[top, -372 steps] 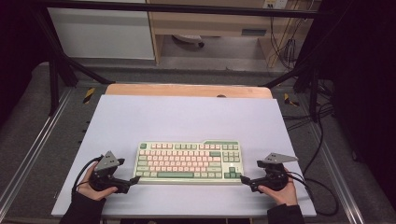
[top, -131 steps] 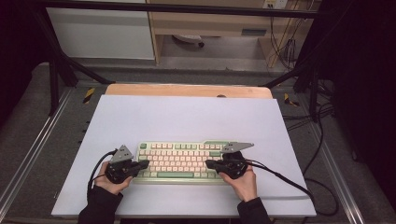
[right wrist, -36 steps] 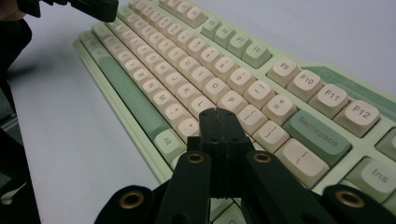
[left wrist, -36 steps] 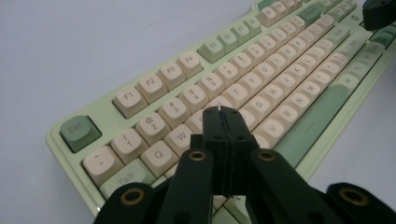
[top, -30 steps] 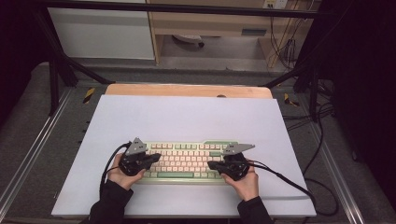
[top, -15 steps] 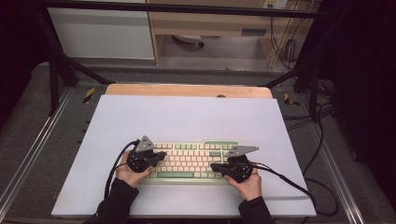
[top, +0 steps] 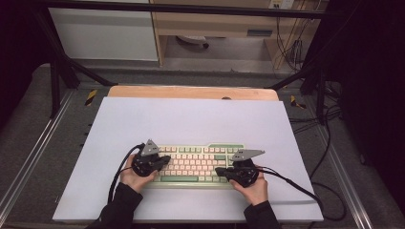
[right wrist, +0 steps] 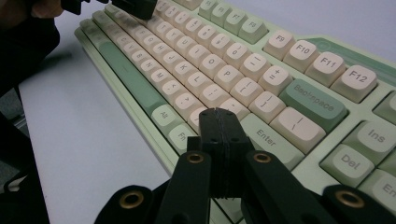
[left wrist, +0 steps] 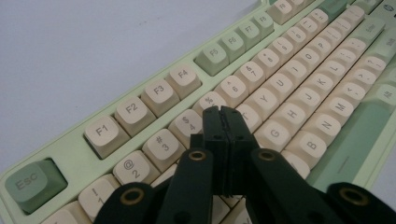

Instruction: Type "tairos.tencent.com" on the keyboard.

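Both tools sit over the keyboard (top: 193, 164) on the worktop (top: 191, 117): left tool (top: 165, 161) at nine o'clock, right tool (top: 220, 172) at four.
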